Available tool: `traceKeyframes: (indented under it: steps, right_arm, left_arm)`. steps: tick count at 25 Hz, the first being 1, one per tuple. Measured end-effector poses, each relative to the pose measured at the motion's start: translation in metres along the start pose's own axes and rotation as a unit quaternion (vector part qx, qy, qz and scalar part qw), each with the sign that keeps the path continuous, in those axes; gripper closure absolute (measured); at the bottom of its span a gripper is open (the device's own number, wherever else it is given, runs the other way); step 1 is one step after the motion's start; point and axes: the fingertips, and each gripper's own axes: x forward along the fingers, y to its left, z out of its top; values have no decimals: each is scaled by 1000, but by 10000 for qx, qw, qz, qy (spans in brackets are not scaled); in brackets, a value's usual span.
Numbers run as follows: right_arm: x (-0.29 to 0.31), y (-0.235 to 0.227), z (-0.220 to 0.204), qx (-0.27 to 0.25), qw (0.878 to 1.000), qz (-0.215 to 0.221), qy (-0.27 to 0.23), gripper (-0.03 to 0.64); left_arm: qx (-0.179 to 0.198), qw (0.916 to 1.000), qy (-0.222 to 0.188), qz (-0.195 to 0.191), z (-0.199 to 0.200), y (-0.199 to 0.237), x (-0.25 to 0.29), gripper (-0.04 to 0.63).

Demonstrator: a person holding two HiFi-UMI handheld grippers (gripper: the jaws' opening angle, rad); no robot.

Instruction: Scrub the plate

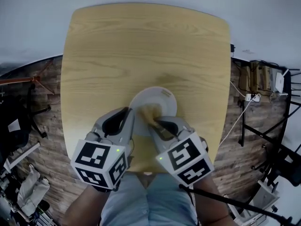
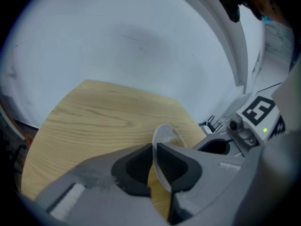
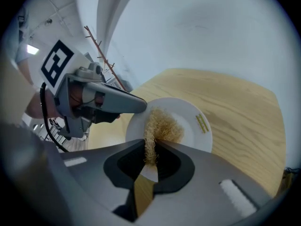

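Note:
A white plate [image 1: 165, 98] lies near the front edge of the wooden table [image 1: 141, 46]. My left gripper [image 2: 154, 150] is shut on the plate's rim [image 2: 165, 140], which shows edge-on between its jaws. In the right gripper view that left gripper [image 3: 136, 106] reaches to the plate's left rim. My right gripper [image 3: 151, 152] is shut on a tan fibrous scrubber [image 3: 162, 126], whose free end rests on the plate [image 3: 188, 117]. From the head view the scrubber [image 1: 151, 113] lies on the plate's near side between the two grippers. A yellow mark [image 3: 202, 123] sits by the plate's right rim.
The far half of the table carries nothing. A wood-plank floor [image 1: 44, 126] surrounds it, with cables and a power strip [image 1: 251, 98] to the right and dark stands and clutter at the left. The person's knees [image 1: 150, 201] are below the table edge.

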Motion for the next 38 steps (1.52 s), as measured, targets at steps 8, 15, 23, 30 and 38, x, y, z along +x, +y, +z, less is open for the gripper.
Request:
traceKeyframes:
  steps: [8, 15, 23, 30, 38]
  right_arm:
    - [8, 60, -26, -491, 9922, 1056, 440, 575]
    - [1, 68, -33, -385, 9911, 1218, 369, 575]
    - [-3, 76, -39, -272, 9943, 989, 279, 575]
    - [-15, 71, -41, -121, 9974, 689, 193, 575]
    - [-29, 65, -38, -69, 9993, 363, 17, 575]
  left_arm:
    - [-109, 9998, -50, 176, 0, 14, 0, 543]
    - [211, 9987, -96, 444, 2, 17, 3, 541]
    - [317, 9984, -145, 439, -8, 30, 1, 540]
    - [518, 9972, -5, 539, -20, 40, 9, 540]
    - [684, 9956, 136, 625, -31, 45, 10, 535]
